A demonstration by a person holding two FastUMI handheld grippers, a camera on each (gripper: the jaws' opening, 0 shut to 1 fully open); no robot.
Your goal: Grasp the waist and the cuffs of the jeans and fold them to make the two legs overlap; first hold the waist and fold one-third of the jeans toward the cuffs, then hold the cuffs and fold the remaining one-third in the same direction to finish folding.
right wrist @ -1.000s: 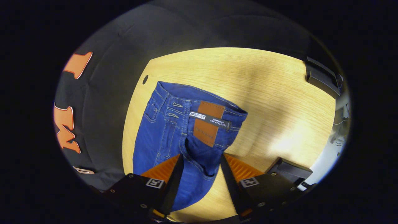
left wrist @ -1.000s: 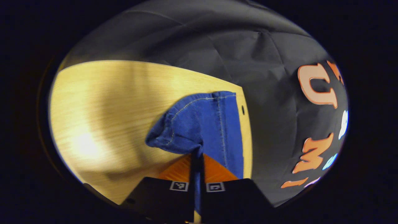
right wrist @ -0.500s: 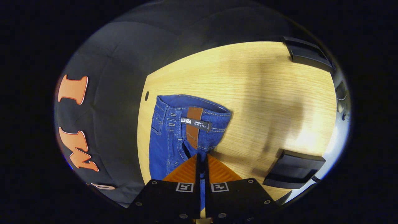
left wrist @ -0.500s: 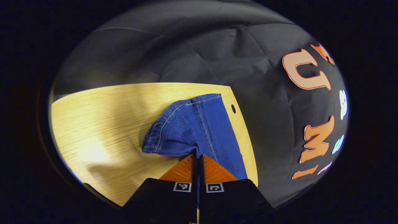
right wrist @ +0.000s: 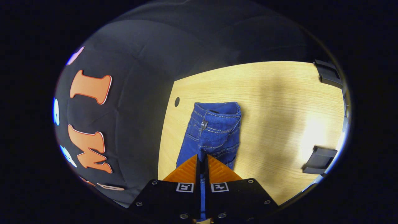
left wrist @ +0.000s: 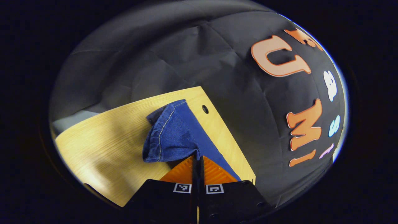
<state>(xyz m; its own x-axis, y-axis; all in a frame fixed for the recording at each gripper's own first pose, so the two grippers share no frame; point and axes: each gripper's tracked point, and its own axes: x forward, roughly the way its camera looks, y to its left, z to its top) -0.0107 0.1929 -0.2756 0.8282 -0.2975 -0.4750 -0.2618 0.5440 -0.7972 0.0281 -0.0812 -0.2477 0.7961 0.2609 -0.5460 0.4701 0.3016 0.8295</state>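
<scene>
Blue jeans lie along the far edge of a light wooden table. In the left gripper view the cuff end [left wrist: 169, 137] is bunched and lifted, and my left gripper [left wrist: 197, 158] is shut on its denim. In the right gripper view the waist end [right wrist: 214, 127] with its belt loops is raised and doubled over, and my right gripper [right wrist: 202, 160] is shut on the cloth just below the waistband. Each gripper's fingers [right wrist: 186, 169] pinch a thin fold of denim between them.
The table's far edge [right wrist: 169, 124] with a small round hole [right wrist: 177, 101] runs beside the jeans, close to the black cloth wall. Dark blocks [right wrist: 318, 155] stand at the table's right side in the right gripper view. Bare wood [left wrist: 102, 146] stretches left of the cuffs.
My right gripper went from open around the waist to shut on it, then lifted and turned it. My left gripper stayed shut on the cuff and raised and swung it.
</scene>
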